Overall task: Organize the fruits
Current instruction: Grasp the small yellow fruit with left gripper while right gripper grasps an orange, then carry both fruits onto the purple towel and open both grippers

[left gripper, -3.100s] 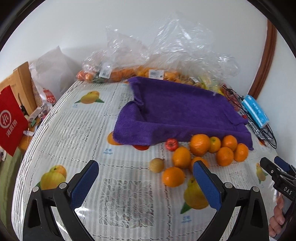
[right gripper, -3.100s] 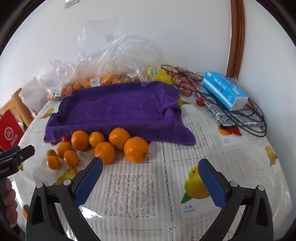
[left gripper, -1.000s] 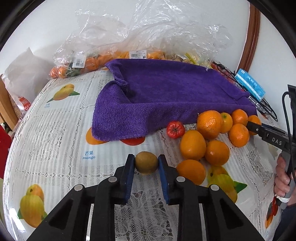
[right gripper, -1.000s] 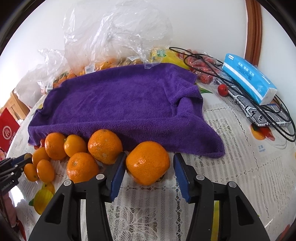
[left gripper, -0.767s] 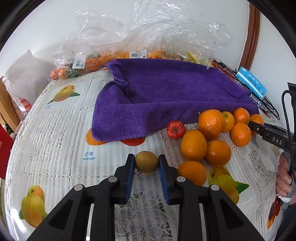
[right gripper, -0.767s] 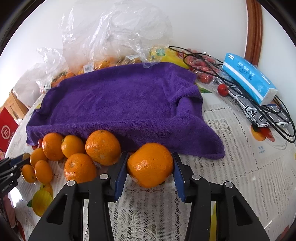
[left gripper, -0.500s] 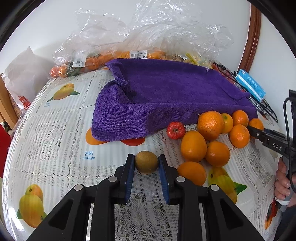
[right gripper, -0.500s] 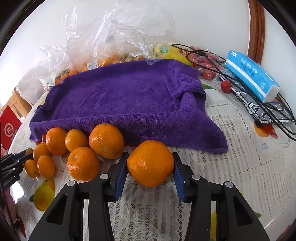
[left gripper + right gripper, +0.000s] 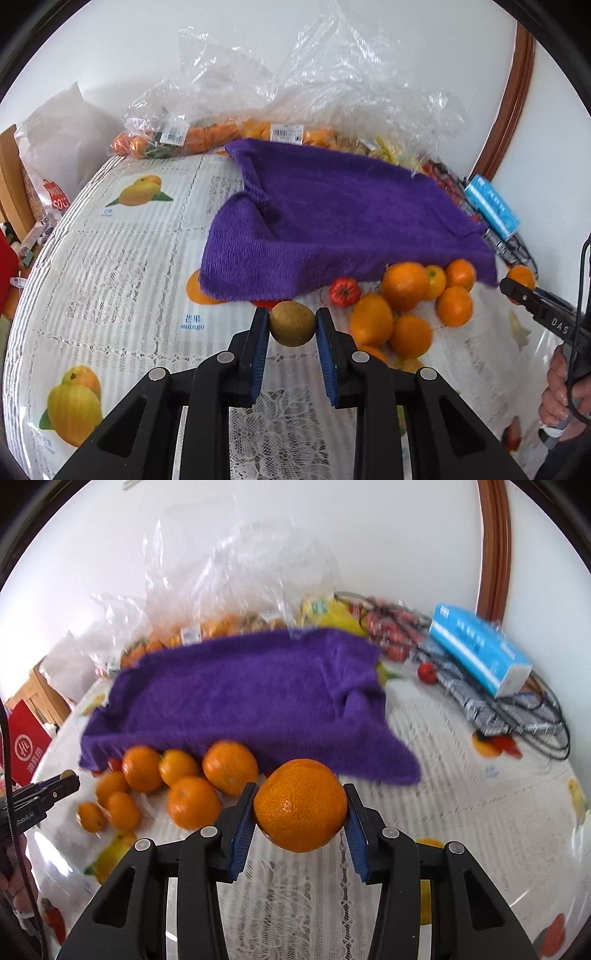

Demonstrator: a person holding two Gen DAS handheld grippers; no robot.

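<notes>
Between the blue pads of the left gripper (image 9: 291, 325), in the left wrist view, sits a small brownish-green kiwi (image 9: 292, 323), pinched on both sides and raised above the tablecloth (image 9: 122, 258), which is white lace printed with fruit pictures. Just beyond the fingertips lies the near edge of a purple towel (image 9: 332, 221), spread flat and rumpled at its left corner. Ahead and to the right of the gripper, a small red tomato (image 9: 344, 291) rests at the towel's edge, with a cluster of oranges (image 9: 406, 306) close beside it on the cloth. Farther right, the other gripper's black tip shows, with a hand (image 9: 563, 395) on its handle. Behind the towel, clear plastic bags (image 9: 295, 92) of fruit lie against the wall.

From the right wrist view, which is somewhat blurred, the right gripper (image 9: 300, 808) is clamped on a large orange (image 9: 300, 805), its pads pressed on both sides and the fruit lifted off the cloth. Ahead and to the left, loose oranges (image 9: 177, 779) crowd along the towel's (image 9: 240, 694) front edge. Far ahead to the right, a blue box (image 9: 480, 648) rests on a tangle of black cables (image 9: 532, 716).
</notes>
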